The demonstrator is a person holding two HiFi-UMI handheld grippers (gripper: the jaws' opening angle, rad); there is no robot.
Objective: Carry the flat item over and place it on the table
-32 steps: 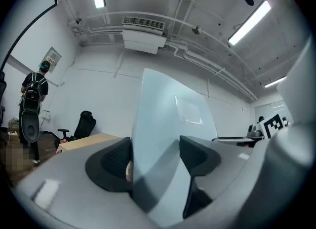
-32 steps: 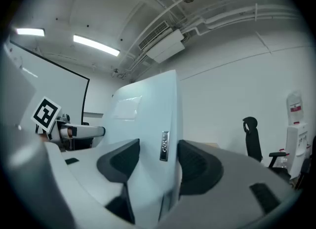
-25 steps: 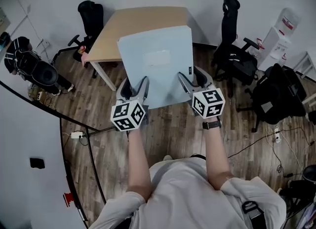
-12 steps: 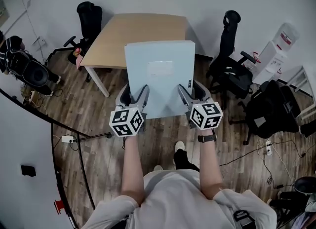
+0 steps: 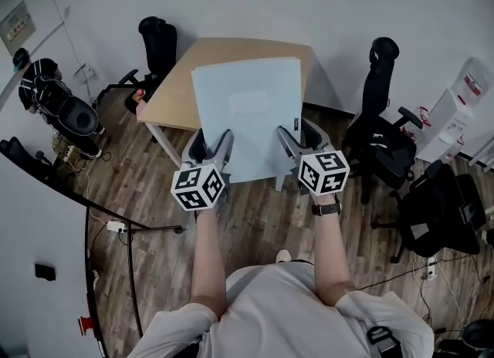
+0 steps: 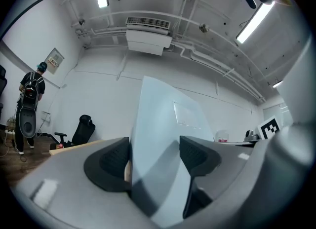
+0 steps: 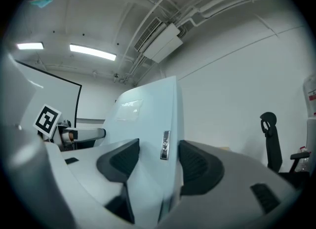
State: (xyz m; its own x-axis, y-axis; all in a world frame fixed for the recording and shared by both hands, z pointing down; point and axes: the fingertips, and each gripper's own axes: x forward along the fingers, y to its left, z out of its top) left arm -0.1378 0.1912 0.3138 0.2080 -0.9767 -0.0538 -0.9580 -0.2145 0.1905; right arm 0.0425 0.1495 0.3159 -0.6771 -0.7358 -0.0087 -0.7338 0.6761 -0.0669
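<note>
A flat pale-blue box (image 5: 247, 113) with a clear label on top is held in the air between both grippers, its far part over the wooden table (image 5: 197, 71). My left gripper (image 5: 209, 142) is shut on the box's near left edge (image 6: 153, 139). My right gripper (image 5: 296, 137) is shut on its near right edge (image 7: 165, 124), by a small side tag (image 7: 165, 145). In both gripper views the jaws press on the box (image 6: 168, 119) from either side. The box hides most of the tabletop's near right part.
Black office chairs stand left of the table (image 5: 154, 44) and to its right (image 5: 378, 133); another dark chair (image 5: 432, 210) is farther right. A person with a backpack (image 5: 38, 86) stands far left. A water dispenser (image 5: 463, 94) is at the right wall. Cables lie on the wood floor.
The person has walked closer to the table with the box held in both grippers; table and chairs have shifted lower and nearer in the head view. Both grips are unchanged.
</note>
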